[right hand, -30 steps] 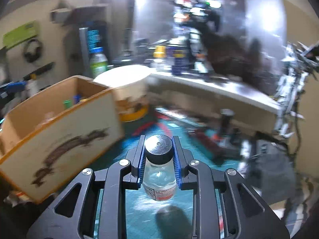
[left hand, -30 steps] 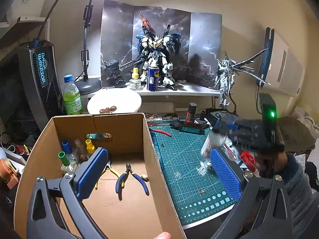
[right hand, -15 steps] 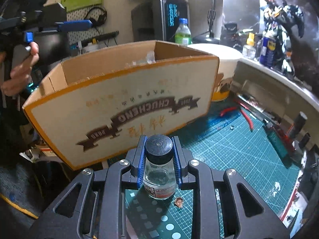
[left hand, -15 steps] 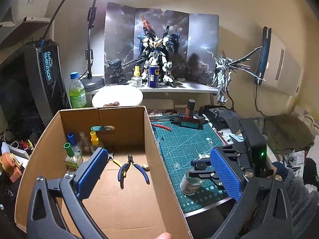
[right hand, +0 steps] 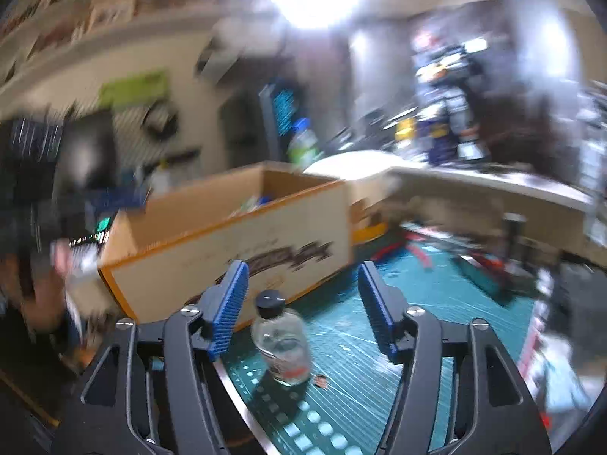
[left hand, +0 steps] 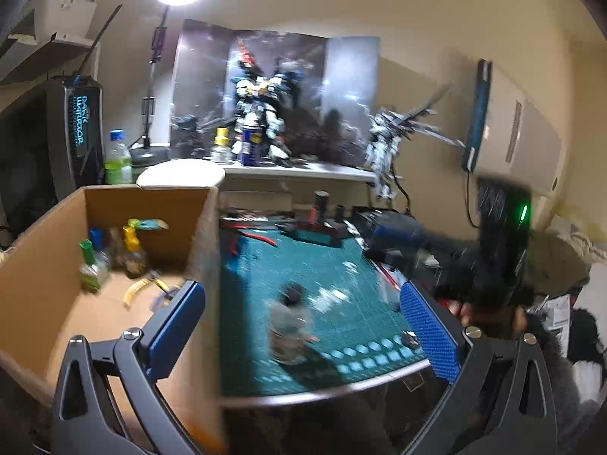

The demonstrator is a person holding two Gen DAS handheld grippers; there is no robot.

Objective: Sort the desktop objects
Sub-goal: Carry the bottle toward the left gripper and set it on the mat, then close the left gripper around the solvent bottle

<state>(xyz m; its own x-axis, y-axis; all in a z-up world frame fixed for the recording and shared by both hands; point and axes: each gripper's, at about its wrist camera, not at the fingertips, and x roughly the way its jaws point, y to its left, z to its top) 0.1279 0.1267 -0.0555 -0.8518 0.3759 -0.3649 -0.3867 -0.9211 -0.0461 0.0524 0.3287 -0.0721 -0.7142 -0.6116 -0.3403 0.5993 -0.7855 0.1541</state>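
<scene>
Standing on the green cutting mat (right hand: 436,314), the small glass bottle (right hand: 282,345) with the black cap sits upright between the blue pads of the right gripper (right hand: 303,311), and neither pad touches it. The jaws of this gripper have just been opening and now stand spread, with clear space on both sides of the bottle. A small brown scrap (right hand: 321,381) lies on the mat just beside the bottle's base.

The left gripper (left hand: 299,326) is also spread wide, with nothing pinched. Its left pad hangs over the inside of the cardboard box (left hand: 45,265), and its right pad is over the mat's right part. In the left wrist view the bottle (left hand: 290,326) appears blurred, near the front edge of the mat and close to the box wall.

The box stands just left of the mat, open at the top. Inside it, against the far wall, are several small bottles with green, blue and yellow caps (left hand: 110,258), and yellow-handled pliers (left hand: 142,290) lie on the floor of the box.

At the far edge of the mat lie red-handled cutters (left hand: 258,237) and dark tools, too blurred to identify. A person's hand (left hand: 489,311) holds the right gripper at the right of the left wrist view.

Behind the mat, a white shelf (left hand: 303,170) carries a robot model (left hand: 261,113), a blue spray can (left hand: 248,144) and a yellow-capped bottle (left hand: 220,148). A green drink bottle (left hand: 118,159) stands behind the box, beside a lamp base (left hand: 150,155).
</scene>
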